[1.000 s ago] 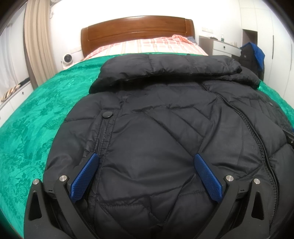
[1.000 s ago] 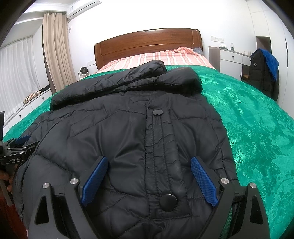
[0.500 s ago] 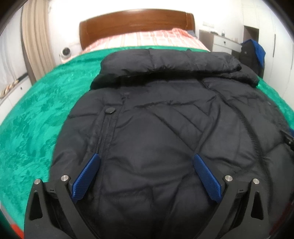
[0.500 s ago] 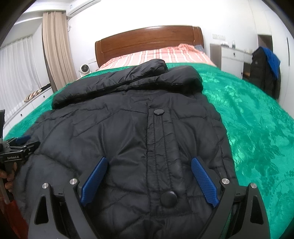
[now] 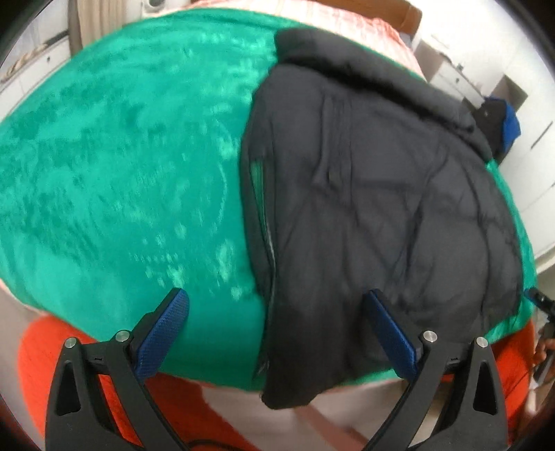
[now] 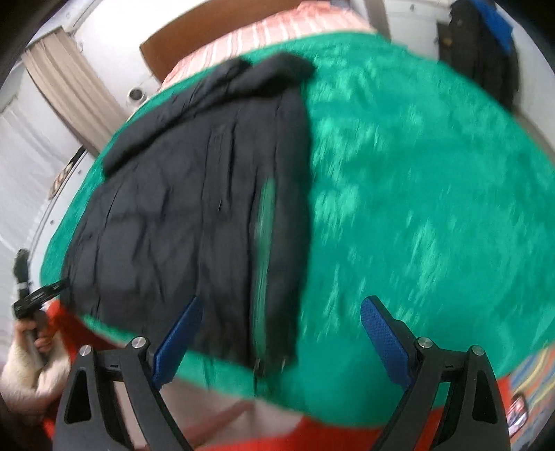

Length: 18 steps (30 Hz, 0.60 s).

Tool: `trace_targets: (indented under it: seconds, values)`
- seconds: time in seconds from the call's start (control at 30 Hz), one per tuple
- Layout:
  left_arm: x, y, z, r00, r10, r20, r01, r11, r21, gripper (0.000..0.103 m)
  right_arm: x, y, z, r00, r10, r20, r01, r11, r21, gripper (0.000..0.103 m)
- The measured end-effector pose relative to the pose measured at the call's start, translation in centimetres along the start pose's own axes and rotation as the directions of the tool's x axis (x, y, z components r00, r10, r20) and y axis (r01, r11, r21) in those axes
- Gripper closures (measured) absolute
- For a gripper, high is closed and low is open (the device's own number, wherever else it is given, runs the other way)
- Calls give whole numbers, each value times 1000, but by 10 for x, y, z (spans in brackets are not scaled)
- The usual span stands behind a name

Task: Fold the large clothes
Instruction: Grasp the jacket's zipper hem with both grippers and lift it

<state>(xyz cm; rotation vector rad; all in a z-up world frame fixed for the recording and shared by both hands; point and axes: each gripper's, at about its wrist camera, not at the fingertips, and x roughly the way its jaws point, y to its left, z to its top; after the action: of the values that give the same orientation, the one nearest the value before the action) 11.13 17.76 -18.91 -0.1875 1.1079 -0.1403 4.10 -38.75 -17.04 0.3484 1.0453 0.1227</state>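
Blue-padded black left gripper (image 5: 275, 329) at the bottom of the left wrist view, jaws spread wide and empty, straddling the near left hem of the black quilted puffer jacket (image 5: 374, 215); blue-padded black right gripper (image 6: 281, 338) likewise released and empty at the bottom of the right wrist view, over the near right hem. Orange trouser fabric (image 5: 45, 354) just below the bed edge. Jacket flat on the green patterned bedspread (image 5: 121, 166), lower centre to upper right in the left view, left of centre in the right view, hem overhanging the near edge, collar towards the top. Pink striped bedding (image 6: 277, 26) and brown wooden headboard (image 6: 163, 41) farthest off, at the top. Judged step: positioning at the two side edges before a first fold, nothing yet grasped. Next move likely calls for lowering onto the side seams, clenching through thick slippery padding, and lifting both sides inward evenly.
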Motion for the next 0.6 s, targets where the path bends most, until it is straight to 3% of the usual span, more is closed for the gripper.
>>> trace_targets:
  seconds: [0.2,0.3,0.33,0.37,0.4,0.43,0.5,0.6]
  values:
    - [4,-4,0,1000,-14,-27,14,1000,18,10,16,10,-6,998,54,-24,-55,998,-42,17]
    - [2,-4,-7,998,-45,-53,45,999,8,31,28,13,-3,997,42,-61,-44,999,-26,37]
    - [1,-6,-8,996,-61,-69,61,998,2,47,29,15,-2,997,42,-64,-44,998,-37,50]
    - [0,-9,-12,992,-84,-92,84,996,-5,67,29,20,0,997,24,-71,-28,998,-51,55]
    - [0,-11,-15,990,-92,-105,92,996,-7,75,29,22,2,997,9,-74,-13,998,-62,67]
    - [-2,-13,-17,991,-86,-106,86,996,-5,80,26,22,3,997,16,-73,-21,998,-61,77]
    - [-9,-16,-16,991,-88,-100,87,996,-11,86,16,21,5,997,41,-67,-44,998,-51,83]
    - [-25,-13,-11,987,-131,-93,128,991,-37,88,-9,25,9,998,51,-41,-53,996,-67,84]
